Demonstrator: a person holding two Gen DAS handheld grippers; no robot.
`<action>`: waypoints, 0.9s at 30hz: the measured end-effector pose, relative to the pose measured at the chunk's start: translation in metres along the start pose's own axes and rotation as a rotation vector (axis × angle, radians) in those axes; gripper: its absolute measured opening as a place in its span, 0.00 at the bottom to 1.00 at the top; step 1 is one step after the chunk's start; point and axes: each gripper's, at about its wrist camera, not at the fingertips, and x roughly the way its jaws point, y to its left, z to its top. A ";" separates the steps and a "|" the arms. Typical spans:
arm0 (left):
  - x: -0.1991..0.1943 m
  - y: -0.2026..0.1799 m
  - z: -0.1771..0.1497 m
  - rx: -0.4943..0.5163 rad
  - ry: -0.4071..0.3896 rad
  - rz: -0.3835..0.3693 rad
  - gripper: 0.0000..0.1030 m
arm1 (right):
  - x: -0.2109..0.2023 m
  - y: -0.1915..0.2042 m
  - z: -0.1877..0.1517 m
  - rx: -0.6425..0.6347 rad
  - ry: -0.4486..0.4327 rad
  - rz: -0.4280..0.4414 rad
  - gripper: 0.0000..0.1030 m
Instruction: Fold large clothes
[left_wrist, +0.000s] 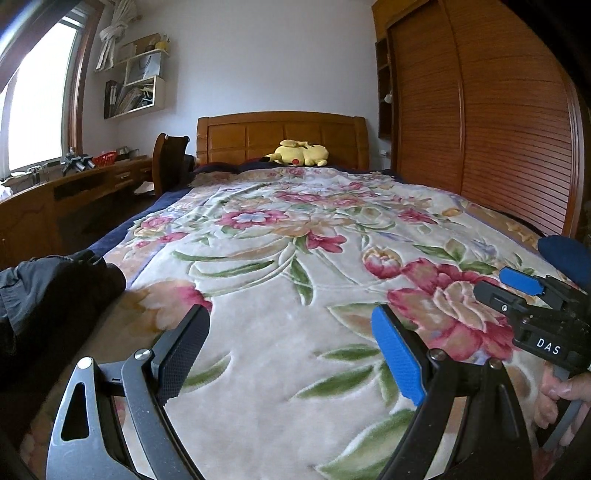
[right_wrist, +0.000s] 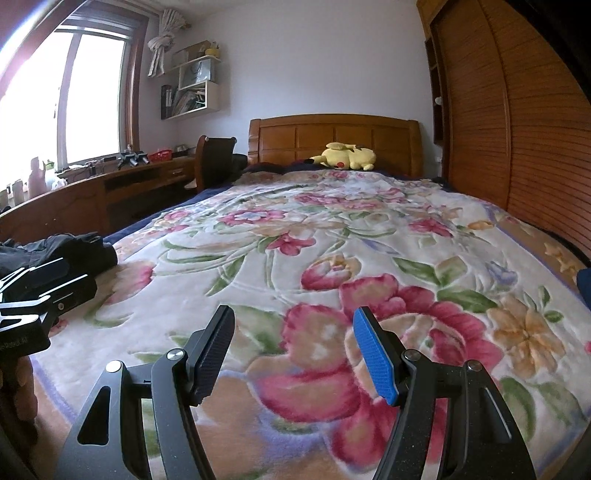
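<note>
A dark grey-black garment (left_wrist: 44, 291) lies bunched at the bed's left edge; it also shows in the right wrist view (right_wrist: 66, 251). My left gripper (left_wrist: 290, 332) is open and empty above the floral blanket (left_wrist: 280, 236), to the right of the garment. My right gripper (right_wrist: 293, 334) is open and empty over the blanket (right_wrist: 332, 229), further right. The right gripper also shows at the right edge of the left wrist view (left_wrist: 532, 295). The left gripper's body shows at the left edge of the right wrist view (right_wrist: 33, 295).
A yellow plush toy (left_wrist: 301, 152) lies at the wooden headboard (left_wrist: 280, 136). A wooden wardrobe (left_wrist: 480, 110) runs along the right. A desk (left_wrist: 66, 195) and chair (left_wrist: 168, 162) stand left under the window. A dark blue item (left_wrist: 565, 254) lies at the bed's right edge.
</note>
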 end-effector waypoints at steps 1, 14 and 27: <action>0.000 0.001 0.000 -0.004 -0.001 0.000 0.87 | 0.000 0.001 0.000 -0.001 -0.002 -0.003 0.67; -0.001 0.005 -0.001 -0.011 -0.008 0.001 0.87 | 0.007 0.003 -0.001 0.003 -0.007 -0.004 0.67; -0.003 0.005 -0.001 -0.012 -0.012 0.000 0.87 | 0.008 0.003 -0.002 0.005 -0.009 -0.004 0.67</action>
